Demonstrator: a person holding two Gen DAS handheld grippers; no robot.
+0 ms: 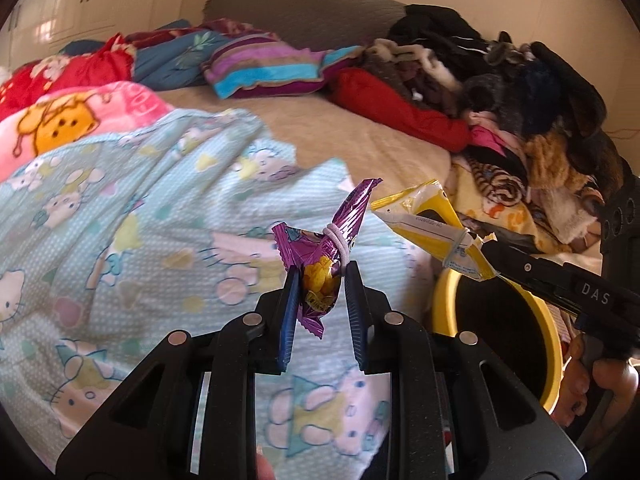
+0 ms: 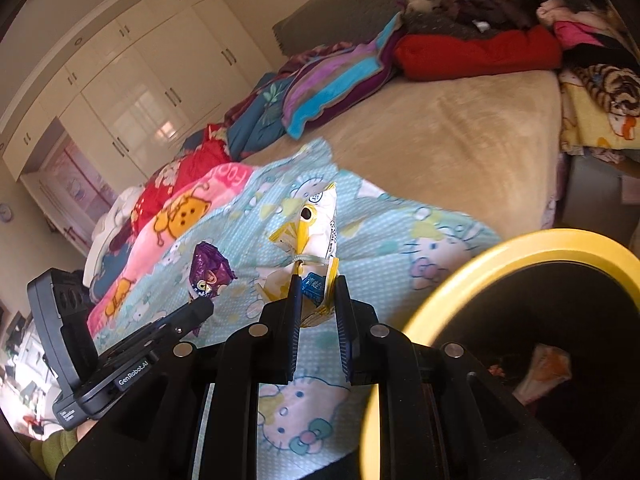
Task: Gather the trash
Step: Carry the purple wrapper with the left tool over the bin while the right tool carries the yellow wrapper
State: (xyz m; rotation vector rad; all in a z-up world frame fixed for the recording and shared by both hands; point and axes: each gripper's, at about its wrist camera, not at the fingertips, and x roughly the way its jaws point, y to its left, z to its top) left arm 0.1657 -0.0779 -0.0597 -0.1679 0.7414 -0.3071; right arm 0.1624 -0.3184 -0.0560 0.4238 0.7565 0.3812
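Over the bed: you hold both grippers above the light blue cartoon blanket (image 1: 120,208), each carrying one piece of trash.
Left gripper (image 1: 321,292): your jaws are clenched on the purple snack wrapper (image 1: 320,268), tied round with a white band; it hangs clear of the blanket.
Right gripper (image 2: 317,294): your jaws are clamped on the yellow and white wrapper (image 2: 316,224), also tied at its waist, lifted off the bedding.
Bin (image 2: 500,256): the yellow-rimmed bin with a dark inside stands just beside the bed edge, on your right and close to the right gripper.
Bin contents: at least one pale, crumpled wrapper (image 2: 544,368) lies at the bottom; the rest of the inside is too dark to tell.
Done so far: by the look of it, some trash is already binned and two pieces are picked up.
Left to do: neither held wrapper is over the opening yet; you need to carry both to the bin and let go.
Bed: no other loose wrapper shows among the blankets and clothes (image 1: 500,80), though the pile could hide some.
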